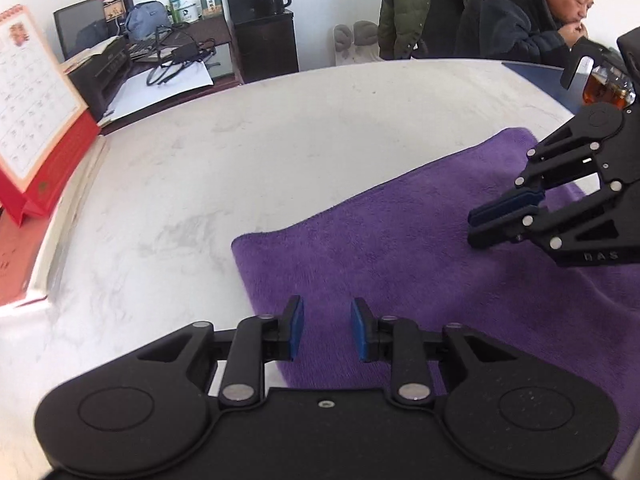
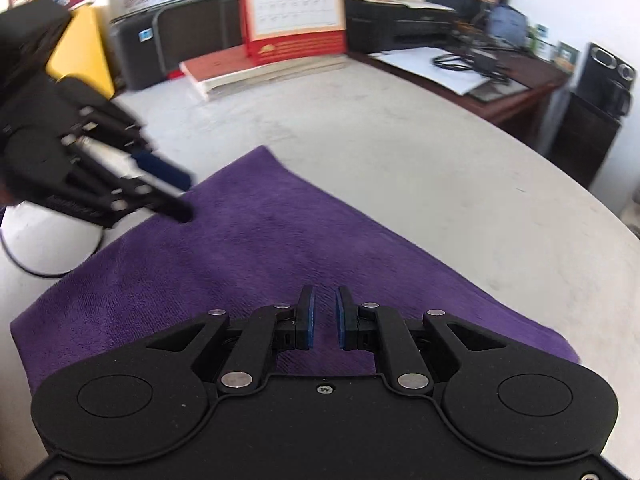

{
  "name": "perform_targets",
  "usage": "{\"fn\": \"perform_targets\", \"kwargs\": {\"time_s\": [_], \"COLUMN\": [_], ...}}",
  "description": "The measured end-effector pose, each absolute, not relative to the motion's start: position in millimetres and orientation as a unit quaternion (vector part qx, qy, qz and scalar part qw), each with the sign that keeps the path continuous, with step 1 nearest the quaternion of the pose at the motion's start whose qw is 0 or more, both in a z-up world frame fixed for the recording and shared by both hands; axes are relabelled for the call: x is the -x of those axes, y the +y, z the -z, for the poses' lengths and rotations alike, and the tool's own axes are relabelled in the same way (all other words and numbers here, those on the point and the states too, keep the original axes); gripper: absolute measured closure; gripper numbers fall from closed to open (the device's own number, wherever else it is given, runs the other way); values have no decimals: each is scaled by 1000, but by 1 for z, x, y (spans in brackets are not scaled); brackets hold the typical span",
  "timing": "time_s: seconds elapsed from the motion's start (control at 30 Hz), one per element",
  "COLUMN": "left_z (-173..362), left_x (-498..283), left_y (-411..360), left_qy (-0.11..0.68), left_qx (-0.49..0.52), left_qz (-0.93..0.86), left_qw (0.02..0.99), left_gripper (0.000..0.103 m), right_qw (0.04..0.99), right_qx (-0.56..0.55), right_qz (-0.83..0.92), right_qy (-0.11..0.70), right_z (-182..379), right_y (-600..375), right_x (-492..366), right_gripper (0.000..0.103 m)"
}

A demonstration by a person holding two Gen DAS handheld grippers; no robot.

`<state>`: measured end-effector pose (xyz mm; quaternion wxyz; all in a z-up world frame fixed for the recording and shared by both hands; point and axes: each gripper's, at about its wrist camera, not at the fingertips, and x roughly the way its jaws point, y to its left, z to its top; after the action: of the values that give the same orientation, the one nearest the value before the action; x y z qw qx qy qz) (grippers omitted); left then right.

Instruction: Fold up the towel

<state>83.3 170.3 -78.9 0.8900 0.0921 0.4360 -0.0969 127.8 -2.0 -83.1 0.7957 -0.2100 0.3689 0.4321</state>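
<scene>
The purple plush towel (image 1: 420, 248) lay flat on the white marbled tabletop (image 1: 240, 152), filling the lower right of the left wrist view and the centre and lower left of the right wrist view. It appeared already doubled over, with a rounded folded edge running along its far side.

The left gripper (image 1: 327, 330) occupied the bottom centre of its own view. Its blue-padded fingers (image 1: 297, 328) stood a narrow gap apart, with nothing between them, above the towel's near left corner. Whether the fingertips touched the fabric could not be determined.

The right gripper (image 2: 323, 316) occupied the bottom centre of its own view, above the middle of the towel. Its pads were separated by only a slim slit and held nothing. In the left wrist view the same gripper entered from the right edge, its fingers almost together and pointing left over the towel.

A red-based desk calendar (image 1: 28, 120) stood at the left edge of the left wrist view. A seated person in a dark jacket (image 1: 520, 24) appeared in the upper right, beyond the table. A glass of amber liquid (image 1: 602, 88) stood at the right edge.
</scene>
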Motion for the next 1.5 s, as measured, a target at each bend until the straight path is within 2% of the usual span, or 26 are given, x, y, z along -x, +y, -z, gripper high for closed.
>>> {"fn": "perform_targets", "kwargs": {"time_s": [0.07,0.13,0.2,0.37,0.6,0.73,1.13,1.5], "left_z": [82,83,83,77,65,79,82,59], "left_x": [-94,-102,-107,-108,-90,-88,-86,-55], "left_y": [177,183,188,186,174,163,174,139], "left_qy": [430,429,428,426,415,428,429,409], "left_qx": [-80,-69,-61,-72,-63,-84,-57,-47], "left_qz": [95,86,83,69,95,104,96,157], "left_qw": [894,897,898,899,902,894,896,898], "left_gripper": [76,69,68,70,71,70,69,71], "right_qw": [796,805,816,838,860,862,887,867], "right_qx": [207,198,192,150,103,106,101,107], "right_qz": [-433,-422,-405,-367,-334,-311,-233,-313], "right_qy": [369,367,364,375,372,386,385,372], "right_z": [86,86,86,87,72,82,86,63], "right_y": [-1,-5,-9,-19,-57,-75,-120,-96], "right_x": [-136,-149,-162,-190,-174,-179,-208,-143], "right_gripper": [94,94,94,94,92,92,92,92]}}
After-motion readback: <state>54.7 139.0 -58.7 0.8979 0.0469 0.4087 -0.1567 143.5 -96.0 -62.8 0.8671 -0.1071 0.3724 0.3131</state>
